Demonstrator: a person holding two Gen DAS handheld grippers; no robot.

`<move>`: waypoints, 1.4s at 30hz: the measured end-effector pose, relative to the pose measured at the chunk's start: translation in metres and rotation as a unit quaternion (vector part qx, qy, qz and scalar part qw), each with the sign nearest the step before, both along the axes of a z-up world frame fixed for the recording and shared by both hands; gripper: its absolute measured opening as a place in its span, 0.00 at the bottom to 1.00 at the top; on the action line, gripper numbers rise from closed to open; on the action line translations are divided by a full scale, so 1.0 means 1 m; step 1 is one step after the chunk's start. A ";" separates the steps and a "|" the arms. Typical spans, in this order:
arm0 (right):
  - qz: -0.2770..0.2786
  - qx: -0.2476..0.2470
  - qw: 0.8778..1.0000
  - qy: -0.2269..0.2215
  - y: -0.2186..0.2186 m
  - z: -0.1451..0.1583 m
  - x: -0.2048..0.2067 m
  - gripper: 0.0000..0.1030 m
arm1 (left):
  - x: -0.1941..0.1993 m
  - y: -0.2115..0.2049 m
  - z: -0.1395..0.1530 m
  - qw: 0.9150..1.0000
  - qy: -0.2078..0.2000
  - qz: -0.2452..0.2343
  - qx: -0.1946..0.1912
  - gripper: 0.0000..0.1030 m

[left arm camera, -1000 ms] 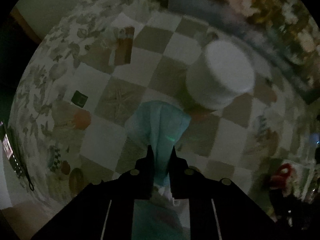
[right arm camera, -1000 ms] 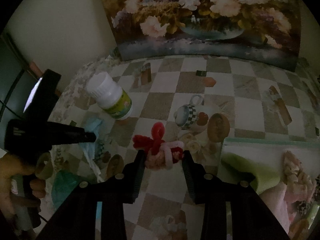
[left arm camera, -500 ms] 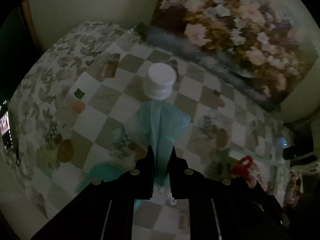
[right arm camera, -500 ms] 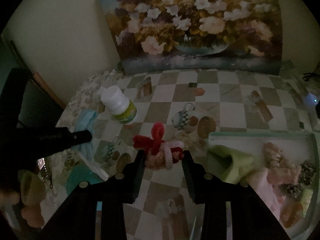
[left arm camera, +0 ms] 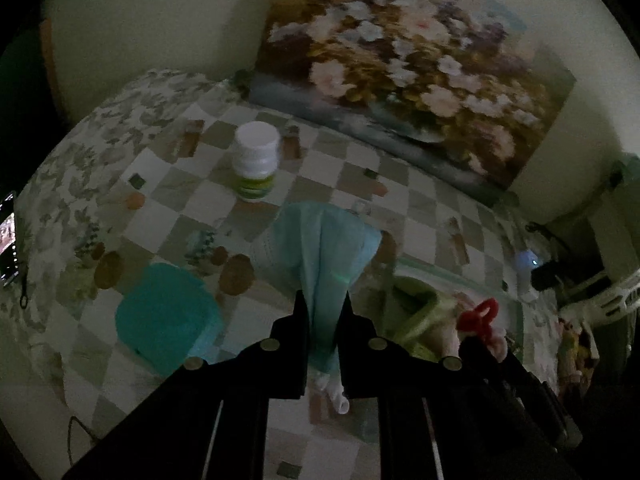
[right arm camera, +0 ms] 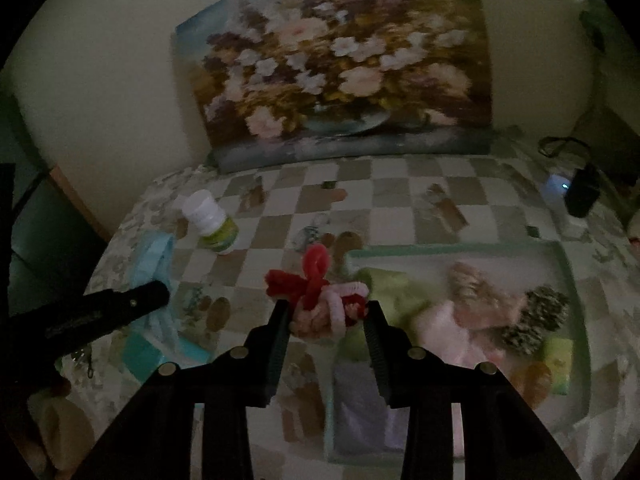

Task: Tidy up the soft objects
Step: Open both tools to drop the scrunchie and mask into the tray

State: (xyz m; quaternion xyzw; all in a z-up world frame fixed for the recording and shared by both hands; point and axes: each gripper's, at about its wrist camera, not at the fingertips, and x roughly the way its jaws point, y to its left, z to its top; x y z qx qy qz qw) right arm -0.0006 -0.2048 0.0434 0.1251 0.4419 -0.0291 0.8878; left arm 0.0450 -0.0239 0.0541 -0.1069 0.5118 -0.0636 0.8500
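Note:
My left gripper (left arm camera: pixel 322 308) is shut on a light blue face mask (left arm camera: pixel 320 248), which hangs from its jaws above the checked tablecloth. My right gripper (right arm camera: pixel 326 312) is shut on a bundle of red and pink fuzzy ties (right arm camera: pixel 320 300), held just left of a pale green tray (right arm camera: pixel 560 264). The tray holds a green soft piece (right arm camera: pixel 384 284), a pink cloth (right arm camera: pixel 444 328), a beige fuzzy piece (right arm camera: pixel 472 284), a dark speckled scrunchie (right arm camera: pixel 536 312) and a lilac cloth (right arm camera: pixel 360 400). In the right wrist view the left gripper (right arm camera: pixel 162 292) and the mask (right arm camera: pixel 154 256) show at the left.
A white bottle with a green label (left arm camera: pixel 256 160) stands at the back left. A teal soft pad (left arm camera: pixel 166 320) lies on the cloth near the front left. A large flower painting (right arm camera: pixel 340 80) leans on the wall behind. A black device with a blue light (right arm camera: pixel 580 192) sits far right.
Both grippers have risen and swung right toward the tray, each keeping its load. The mask now hangs clear of the table and the bottle has fallen behind to the left.

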 end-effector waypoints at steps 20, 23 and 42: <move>-0.147 -0.010 0.987 0.064 -0.108 -0.026 -0.032 0.39 | -0.025 -0.097 -0.050 0.989 0.034 -0.141 0.025 0.12; -0.159 -0.002 0.984 0.074 -0.118 -0.034 -0.032 0.39 | -0.025 -0.107 -0.057 0.987 0.037 -0.156 0.027 0.12; -0.179 -0.002 0.973 0.145 -0.134 -0.078 -0.020 0.40 | -0.013 -0.127 -0.074 0.982 0.049 -0.183 -0.009 0.45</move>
